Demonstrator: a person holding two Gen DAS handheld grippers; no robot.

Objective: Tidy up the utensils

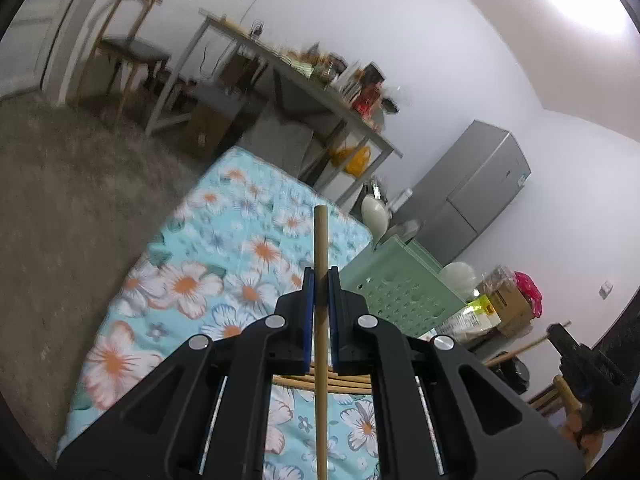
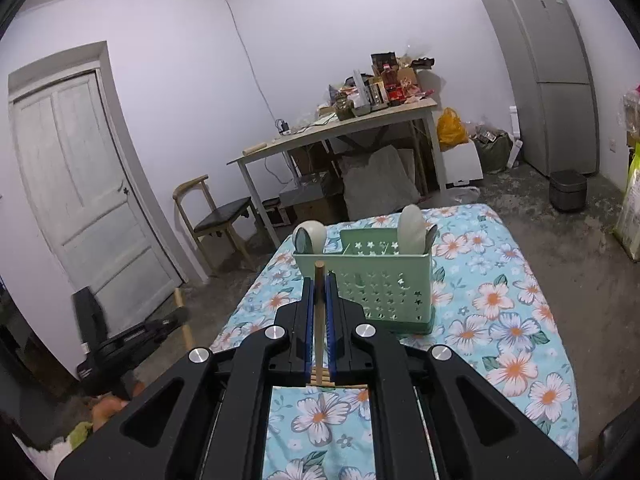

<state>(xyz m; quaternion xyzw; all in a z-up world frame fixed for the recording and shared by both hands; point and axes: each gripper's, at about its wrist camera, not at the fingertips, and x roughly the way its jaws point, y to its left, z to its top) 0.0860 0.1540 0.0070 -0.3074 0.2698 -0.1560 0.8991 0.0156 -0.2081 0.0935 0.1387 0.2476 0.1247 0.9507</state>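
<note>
My left gripper (image 1: pixel 320 282) is shut on a wooden chopstick (image 1: pixel 320 240) that sticks out well past its blue pads, above the floral cloth (image 1: pixel 208 280). My right gripper (image 2: pixel 319 284) is shut on another wooden chopstick (image 2: pixel 319 276), whose tip shows just beyond the pads. A green perforated utensil basket (image 2: pixel 384 288) stands on the cloth right of and beyond the right gripper; white spoons (image 2: pixel 412 226) stick up from it. Several more chopsticks (image 1: pixel 340 384) lie on the cloth under the left gripper. In the left wrist view the basket (image 1: pixel 400 284) is to the right, and the other gripper (image 1: pixel 588 364) is at the far right edge.
A cluttered grey table (image 2: pixel 340 128) with bags beneath stands behind the cloth-covered surface. A wooden chair (image 2: pixel 216 216) and a white door (image 2: pixel 80 184) are at the left, a grey fridge (image 2: pixel 548 80) at the right. A dark pot (image 2: pixel 568 190) sits on the floor.
</note>
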